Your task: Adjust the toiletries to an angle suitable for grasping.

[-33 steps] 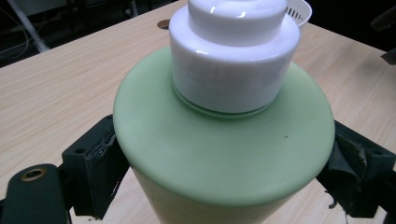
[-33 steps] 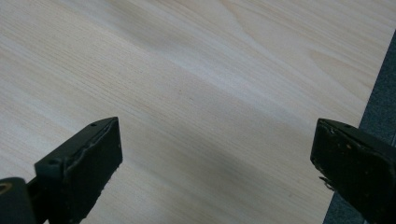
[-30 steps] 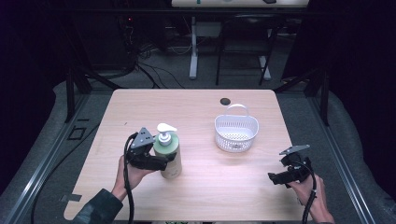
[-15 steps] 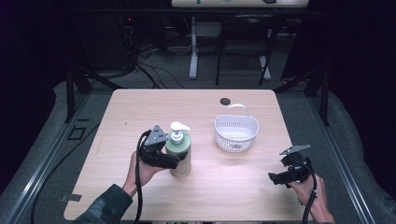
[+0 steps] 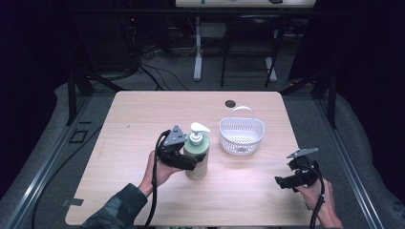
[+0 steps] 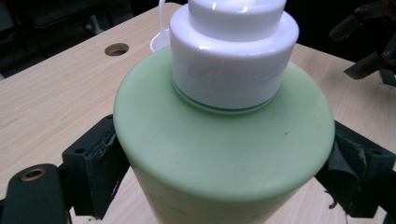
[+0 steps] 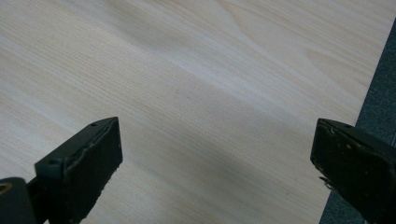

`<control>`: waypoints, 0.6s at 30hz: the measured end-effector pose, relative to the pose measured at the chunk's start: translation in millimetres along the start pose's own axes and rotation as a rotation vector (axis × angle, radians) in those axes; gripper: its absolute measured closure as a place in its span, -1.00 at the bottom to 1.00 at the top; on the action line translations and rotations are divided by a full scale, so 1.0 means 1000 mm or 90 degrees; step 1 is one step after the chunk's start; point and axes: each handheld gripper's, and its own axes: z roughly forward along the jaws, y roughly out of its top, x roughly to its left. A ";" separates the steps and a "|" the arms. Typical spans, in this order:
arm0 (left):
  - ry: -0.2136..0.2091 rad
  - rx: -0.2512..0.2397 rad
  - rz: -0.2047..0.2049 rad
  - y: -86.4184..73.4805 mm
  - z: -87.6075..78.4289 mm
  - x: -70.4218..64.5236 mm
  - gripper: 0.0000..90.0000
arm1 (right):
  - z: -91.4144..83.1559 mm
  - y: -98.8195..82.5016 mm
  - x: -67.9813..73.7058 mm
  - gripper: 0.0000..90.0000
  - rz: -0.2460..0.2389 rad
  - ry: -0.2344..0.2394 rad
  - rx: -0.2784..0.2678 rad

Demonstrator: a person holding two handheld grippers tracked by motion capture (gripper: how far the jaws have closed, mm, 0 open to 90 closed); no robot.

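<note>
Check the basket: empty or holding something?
Empty. The high view shows the basket's bare perforated floor; the bottle stands outside it, clamped in the left hand-held gripper.

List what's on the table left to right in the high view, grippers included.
left gripper → green pump bottle held between its jaws → white basket → right gripper, jaws open over bare table. The small dark hole at the far edge overlaps the basket's span, so it is left out.

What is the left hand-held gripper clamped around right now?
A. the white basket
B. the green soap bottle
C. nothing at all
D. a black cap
B: in the left gripper view the jaws of the left hand-held gripper press both sides of the green soap bottle, while the white basket stands apart on the table.
</note>
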 end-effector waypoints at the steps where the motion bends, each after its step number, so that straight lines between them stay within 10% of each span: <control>1: -0.002 -0.003 -0.001 0.001 0.002 0.000 -0.73 | 0.000 0.000 0.000 -0.96 0.000 0.000 0.000; 18: -0.036 -0.026 0.006 0.010 0.027 -0.005 -0.72 | 0.000 0.000 0.000 -0.96 0.000 0.002 0.001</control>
